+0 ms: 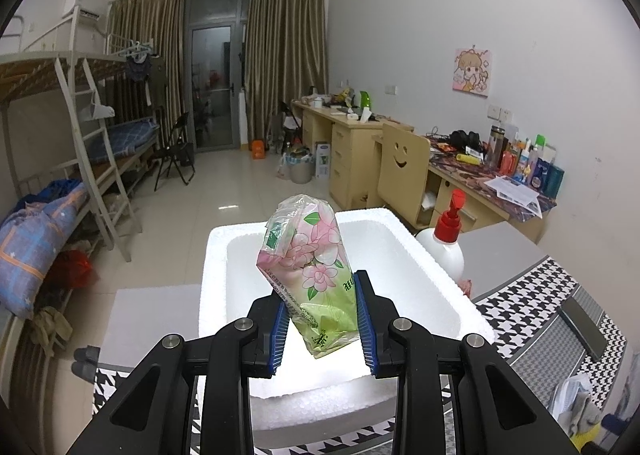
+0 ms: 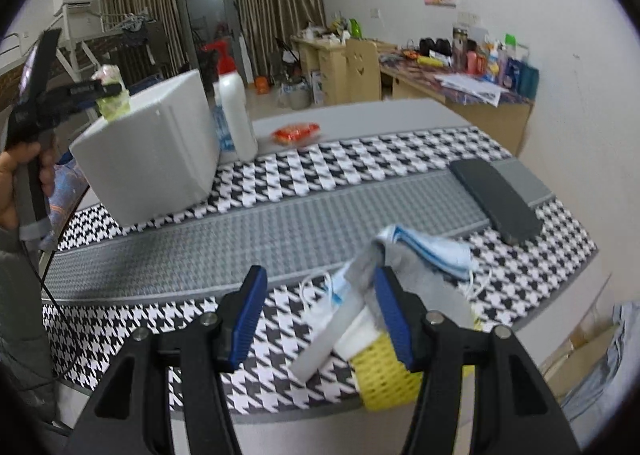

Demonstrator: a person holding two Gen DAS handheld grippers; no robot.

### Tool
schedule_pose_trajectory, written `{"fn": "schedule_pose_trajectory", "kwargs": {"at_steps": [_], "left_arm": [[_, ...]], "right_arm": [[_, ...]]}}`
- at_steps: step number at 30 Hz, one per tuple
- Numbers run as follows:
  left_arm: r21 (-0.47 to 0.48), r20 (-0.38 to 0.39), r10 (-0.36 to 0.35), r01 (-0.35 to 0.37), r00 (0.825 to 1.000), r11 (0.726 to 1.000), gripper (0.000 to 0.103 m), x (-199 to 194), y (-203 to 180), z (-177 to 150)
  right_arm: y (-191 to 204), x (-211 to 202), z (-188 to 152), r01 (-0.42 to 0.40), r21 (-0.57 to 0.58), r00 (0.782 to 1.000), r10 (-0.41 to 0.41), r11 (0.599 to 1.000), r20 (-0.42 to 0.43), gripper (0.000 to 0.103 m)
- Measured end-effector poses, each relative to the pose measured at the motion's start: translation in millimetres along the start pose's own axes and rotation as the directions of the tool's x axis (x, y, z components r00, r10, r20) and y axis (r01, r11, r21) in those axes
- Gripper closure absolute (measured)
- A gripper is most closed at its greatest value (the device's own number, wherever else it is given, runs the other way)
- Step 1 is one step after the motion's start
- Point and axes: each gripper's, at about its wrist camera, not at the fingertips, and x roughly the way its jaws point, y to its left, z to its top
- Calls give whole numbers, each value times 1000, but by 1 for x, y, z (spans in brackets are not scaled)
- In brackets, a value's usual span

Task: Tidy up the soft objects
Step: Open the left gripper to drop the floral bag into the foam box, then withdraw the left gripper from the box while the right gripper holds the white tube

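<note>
The left tool squeezed a flowery tissue pack above the white foam box. The right tool stood wide, holding nothing, by a cloth pile.

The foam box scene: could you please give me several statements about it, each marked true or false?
1. The left tool grips a floral tissue pack above the foam box. True.
2. The right tool holds the yellow sponge. False: it is open, holding nothing.
3. A pump bottle stands beside the box. True.
4. The dark phone lies inside the box. False: it lies on the mat.
</note>
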Motion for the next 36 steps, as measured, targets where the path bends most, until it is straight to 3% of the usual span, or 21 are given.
{"fn": "schedule_pose_trajectory", "kwargs": {"at_steps": [9,11,15,18,22,24,34,36], "left_arm": [[7,-57,19,-19,998,1000,65,13,-5,-6],[9,-63,21,-20,998,1000,47,14,-5,-7],[6,-59,30,-30,998,1000,40,14,-4,-8],[-8,-46,32,-32,998,999,25,12,-1,-8],[-19,-20,42,-42,999,999,13,3,1,-7],[-24,-6,46,-46,999,999,11,-1,3,-6],[-28,44,37,-36,998,999,6,-21,4,-3],[-27,52,33,-31,998,999,6,-25,4,-2]], "right_arm": [[-4,27,-19,19,39,996,-15,999,-87,42],[-6,32,-21,21,44,995,-16,999,-98,42],[-10,38,-24,17,56,993,-10,998,-117,42],[-12,42,-25,8,70,992,1,998,-127,42],[-11,46,-26,6,68,990,3,998,-138,52],[-8,48,-26,9,64,990,1,998,-144,58],[-6,57,-32,27,68,980,-13,997,-196,62],[-5,57,-32,48,56,979,-36,997,-200,71]]}}
